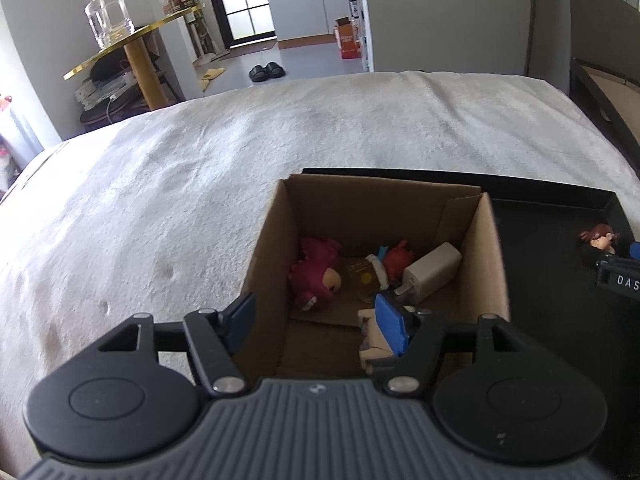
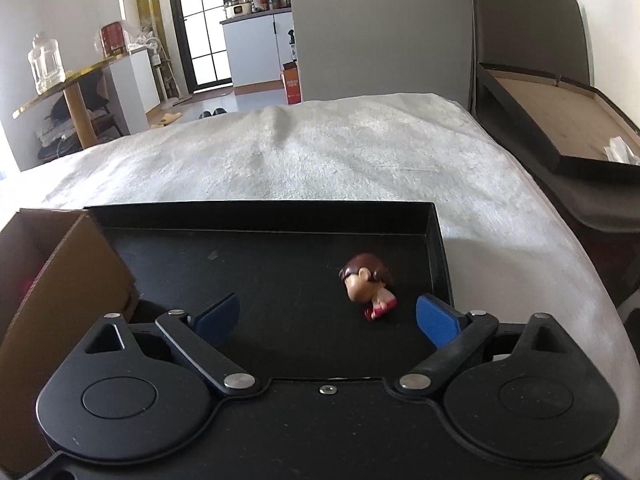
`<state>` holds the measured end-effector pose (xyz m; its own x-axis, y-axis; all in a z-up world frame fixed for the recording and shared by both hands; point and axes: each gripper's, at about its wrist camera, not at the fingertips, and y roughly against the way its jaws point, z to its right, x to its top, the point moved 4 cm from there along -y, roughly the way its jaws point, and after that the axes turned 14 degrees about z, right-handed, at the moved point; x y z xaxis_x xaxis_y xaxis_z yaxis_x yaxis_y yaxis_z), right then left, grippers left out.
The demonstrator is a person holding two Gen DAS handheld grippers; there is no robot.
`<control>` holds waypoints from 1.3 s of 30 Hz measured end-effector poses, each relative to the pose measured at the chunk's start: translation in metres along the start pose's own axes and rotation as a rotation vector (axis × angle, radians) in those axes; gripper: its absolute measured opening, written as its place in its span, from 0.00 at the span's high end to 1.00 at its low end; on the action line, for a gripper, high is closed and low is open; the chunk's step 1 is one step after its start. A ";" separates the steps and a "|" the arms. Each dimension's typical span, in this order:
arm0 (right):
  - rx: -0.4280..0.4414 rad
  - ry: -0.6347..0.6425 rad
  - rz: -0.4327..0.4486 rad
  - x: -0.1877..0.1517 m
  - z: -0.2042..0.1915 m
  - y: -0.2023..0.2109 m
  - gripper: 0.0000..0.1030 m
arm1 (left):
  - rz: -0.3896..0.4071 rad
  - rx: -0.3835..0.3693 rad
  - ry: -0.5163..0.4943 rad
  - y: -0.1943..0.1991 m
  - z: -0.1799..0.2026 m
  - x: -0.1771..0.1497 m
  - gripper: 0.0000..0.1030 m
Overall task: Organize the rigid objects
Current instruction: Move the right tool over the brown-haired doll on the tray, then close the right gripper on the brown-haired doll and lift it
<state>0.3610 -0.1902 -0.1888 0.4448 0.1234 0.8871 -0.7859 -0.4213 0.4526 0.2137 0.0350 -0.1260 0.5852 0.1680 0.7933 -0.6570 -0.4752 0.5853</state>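
Observation:
A brown cardboard box (image 1: pixel 492 256) stands on a white blanket. Inside lie a pink plush toy (image 1: pixel 318 274), a red figure (image 1: pixel 394 262), a white charger (image 1: pixel 430 272) and a beige figurine (image 1: pixel 374 338). My left gripper (image 1: pixel 316 322) is open above the box's near edge, its right finger beside the beige figurine. A black tray (image 2: pixel 438 240) sits right of the box. A small brown-haired figurine (image 2: pixel 368 284) lies on its side in the tray. My right gripper (image 2: pixel 328 320) is open just above the tray, the figurine a little ahead, between the fingers and towards the right one.
The white blanket (image 2: pixel 320 160) covers the bed around the box and tray. A second black tray (image 2: pixel 560 128) lies on a dark bench at the right. A gold-edged side table (image 1: pixel 132 40) with a glass jar (image 1: pixel 108 14) stands far left.

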 end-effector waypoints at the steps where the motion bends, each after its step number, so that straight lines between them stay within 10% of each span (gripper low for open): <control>1: -0.009 0.010 -0.008 0.000 0.000 -0.004 0.14 | -0.003 -0.004 0.004 -0.001 -0.001 -0.001 0.37; 12: -0.067 0.053 -0.082 -0.013 0.002 -0.037 0.25 | 0.034 0.022 -0.036 0.005 0.006 0.005 0.36; 17: -0.050 0.081 -0.089 -0.011 0.000 -0.038 0.71 | 0.036 0.035 -0.027 0.006 0.002 0.004 0.36; 39: 0.010 0.010 -0.086 0.002 -0.012 0.016 0.73 | 0.041 0.025 -0.004 0.010 -0.008 0.000 0.35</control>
<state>0.3444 -0.1858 -0.1787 0.5063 0.1682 0.8458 -0.7408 -0.4172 0.5265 0.2029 0.0373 -0.1183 0.5600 0.1448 0.8157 -0.6680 -0.5034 0.5480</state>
